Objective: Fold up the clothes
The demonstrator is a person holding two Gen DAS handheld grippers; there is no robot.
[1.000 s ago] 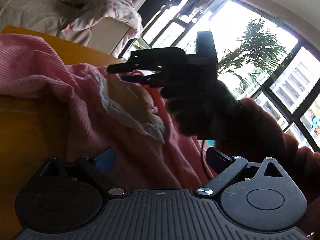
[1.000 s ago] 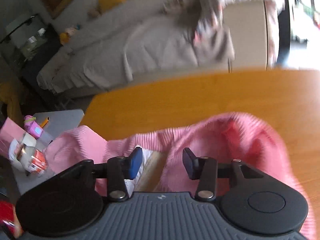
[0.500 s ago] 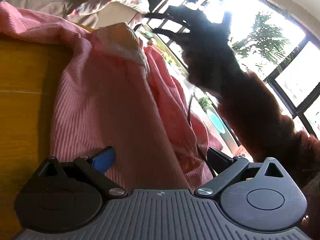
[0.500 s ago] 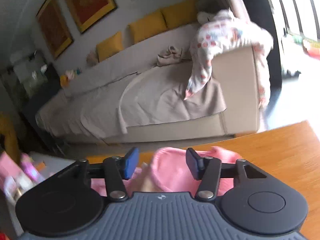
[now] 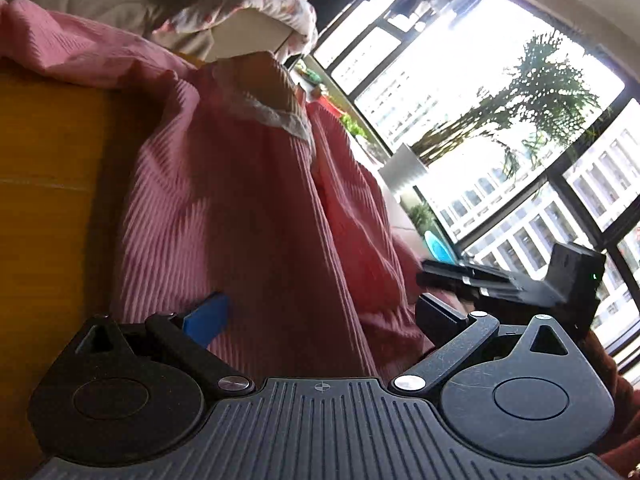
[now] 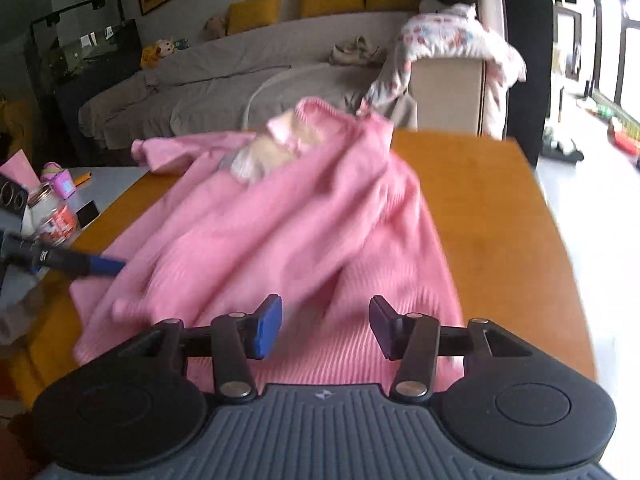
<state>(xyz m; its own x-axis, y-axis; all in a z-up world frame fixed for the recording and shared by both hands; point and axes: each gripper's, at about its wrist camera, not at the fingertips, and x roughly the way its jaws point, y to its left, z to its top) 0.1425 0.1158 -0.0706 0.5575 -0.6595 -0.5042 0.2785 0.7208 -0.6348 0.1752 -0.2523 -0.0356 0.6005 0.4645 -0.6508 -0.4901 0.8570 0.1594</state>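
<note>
A pink ribbed garment point(image 6: 280, 232) with a white lace collar point(image 6: 256, 156) lies spread and rumpled on the orange wooden table point(image 6: 492, 208). My right gripper point(image 6: 324, 326) is open and empty just above its near hem. My left gripper point(image 5: 320, 312) is open, its fingers standing on either side of the pink cloth point(image 5: 240, 208), low at the garment's left edge; its blue fingertip point(image 6: 100, 266) shows in the right wrist view. The right gripper's black fingers point(image 5: 460, 276) show at the right of the left wrist view.
A grey sofa point(image 6: 240, 76) with yellow cushions stands beyond the table, a floral garment point(image 6: 448, 40) draped over its arm. A low grey table with jars and a pink cup point(image 6: 56, 196) sits to the left. Large windows point(image 5: 500, 92) lie to the right.
The right gripper let the lifted garment go and pulled back toward me; the garment now lies spread on the table. The left gripper stayed low by the cloth.
</note>
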